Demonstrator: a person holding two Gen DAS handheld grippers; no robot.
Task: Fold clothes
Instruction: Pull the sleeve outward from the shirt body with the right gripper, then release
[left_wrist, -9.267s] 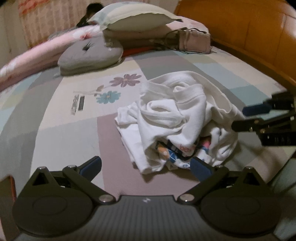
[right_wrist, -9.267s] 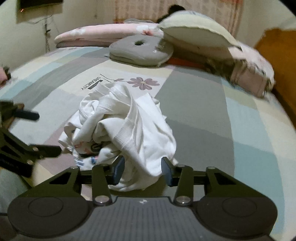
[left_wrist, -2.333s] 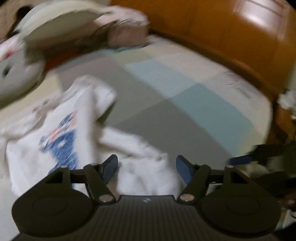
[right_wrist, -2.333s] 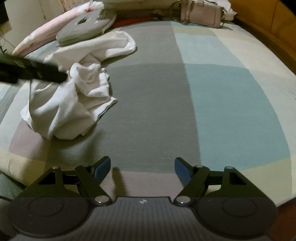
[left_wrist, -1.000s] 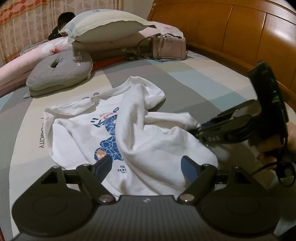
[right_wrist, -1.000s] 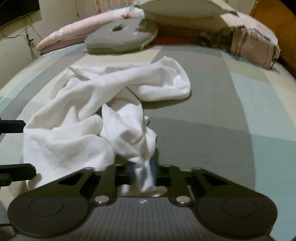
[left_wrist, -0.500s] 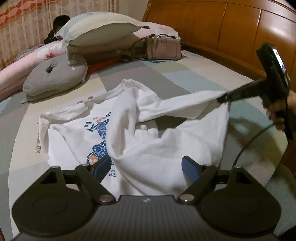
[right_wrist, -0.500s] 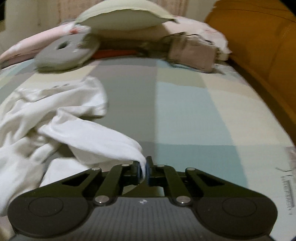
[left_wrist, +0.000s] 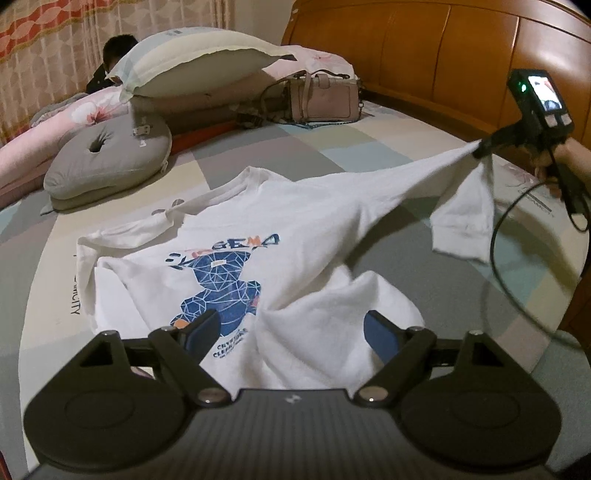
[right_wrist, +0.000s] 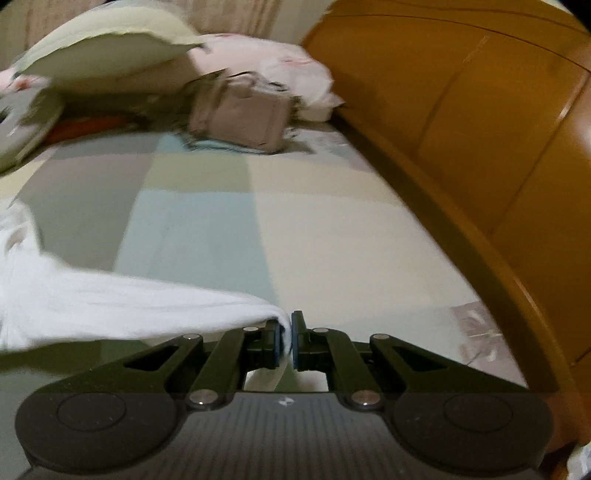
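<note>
A white T-shirt (left_wrist: 236, 236) with a blue bear print lies face up on the patchwork bedspread (left_wrist: 229, 147). My right gripper (right_wrist: 284, 338) is shut on the shirt's right shoulder, by the sleeve (left_wrist: 465, 218). In the left wrist view that gripper (left_wrist: 482, 147) holds the cloth (right_wrist: 122, 302) stretched taut above the bed at the far right, with the sleeve hanging below it. My left gripper (left_wrist: 290, 332) stands open over the shirt's near hem, nothing between its blue pads (left_wrist: 201, 328).
A grey ring cushion (left_wrist: 107, 162), stacked pillows (left_wrist: 192, 62) and a pink handbag (left_wrist: 321, 99) lie at the head of the bed. The wooden headboard (right_wrist: 498, 155) runs along the right side. A black cable (left_wrist: 509, 266) trails from the right gripper.
My right gripper has pulled the pinched cloth out to the right and a little up, spreading the bunched shirt so the print shows. The left gripper has stayed put and open.
</note>
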